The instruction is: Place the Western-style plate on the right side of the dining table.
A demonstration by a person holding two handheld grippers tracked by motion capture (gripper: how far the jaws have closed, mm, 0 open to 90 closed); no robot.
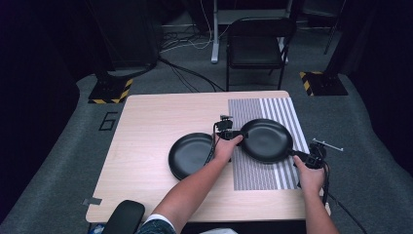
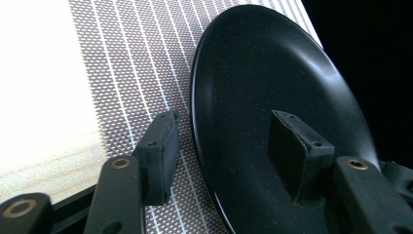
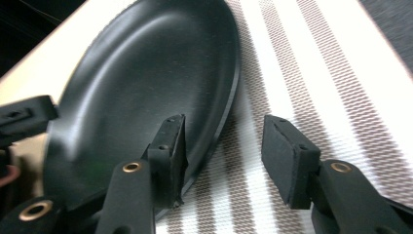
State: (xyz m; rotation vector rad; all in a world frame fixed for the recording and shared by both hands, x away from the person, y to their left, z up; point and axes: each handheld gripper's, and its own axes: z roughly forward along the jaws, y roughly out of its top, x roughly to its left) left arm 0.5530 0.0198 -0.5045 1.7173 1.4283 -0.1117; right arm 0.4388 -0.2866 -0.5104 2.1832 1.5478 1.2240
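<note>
A black plate (image 1: 267,140) lies on a striped mat (image 1: 258,178) at the table's right. My left gripper (image 1: 242,134) is at its left rim. In the left gripper view the left gripper (image 2: 226,156) straddles the plate's rim (image 2: 204,161), jaws apart and pads clear of it. My right gripper (image 1: 298,155) is at the plate's near right rim. The right gripper view has the right gripper (image 3: 229,158) open, one pad over the plate (image 3: 146,87) and one over the mat (image 3: 311,87). A second black plate (image 1: 191,156) sits on bare wood to the left.
The light wooden table (image 1: 146,126) has bare room at its left and back. A black padded object (image 1: 124,217) pokes over the near left edge. A folding chair (image 1: 256,46) stands beyond the table's far side, with cables on the floor.
</note>
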